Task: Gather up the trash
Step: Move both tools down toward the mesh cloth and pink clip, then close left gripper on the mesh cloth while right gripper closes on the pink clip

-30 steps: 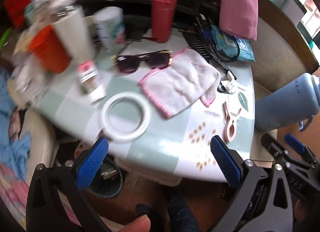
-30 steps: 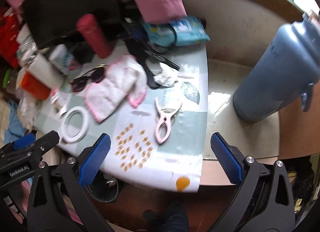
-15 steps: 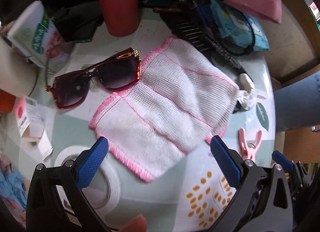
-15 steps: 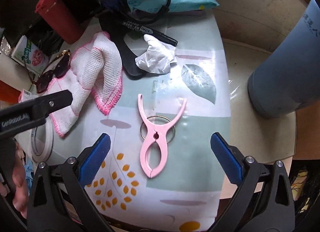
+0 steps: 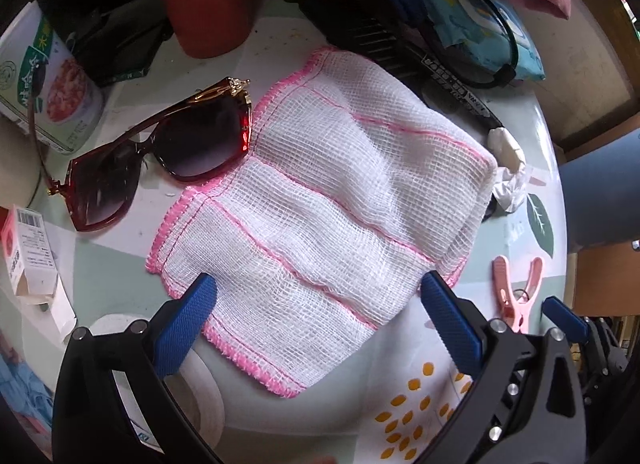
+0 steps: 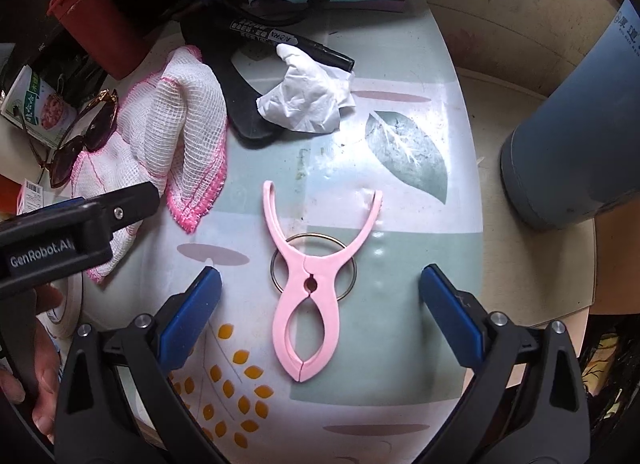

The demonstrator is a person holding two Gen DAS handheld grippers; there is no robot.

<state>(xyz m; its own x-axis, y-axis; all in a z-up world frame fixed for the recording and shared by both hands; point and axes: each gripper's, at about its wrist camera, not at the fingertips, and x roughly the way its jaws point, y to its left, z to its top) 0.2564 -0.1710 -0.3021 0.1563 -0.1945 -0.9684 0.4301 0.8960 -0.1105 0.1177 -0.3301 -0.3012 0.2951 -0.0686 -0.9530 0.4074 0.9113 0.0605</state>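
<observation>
Crumpled tissue [image 6: 306, 101] is the only clear trash: it lies toward the far edge of the surface [image 6: 400, 264], touching a black marker [image 6: 292, 41], just beside the white gauze cloth [image 5: 324, 199].

Right gripper [image 6: 320, 304]: jaws wide but closing, nothing grasped; the pink clothes peg [image 6: 310, 284] lies on the surface between the fingers, untouched by the pads.

Left gripper [image 5: 318, 312]: released, empty, over the near edge of the cloth.

Judgement: the peg is not trash. To do this step well, carry the right gripper past the peg to the tissue and pinch its raised fold, clear of the marker.

Versus one second ago: both views are far closer to the surface, and the right jaws are slightly narrower.
</observation>
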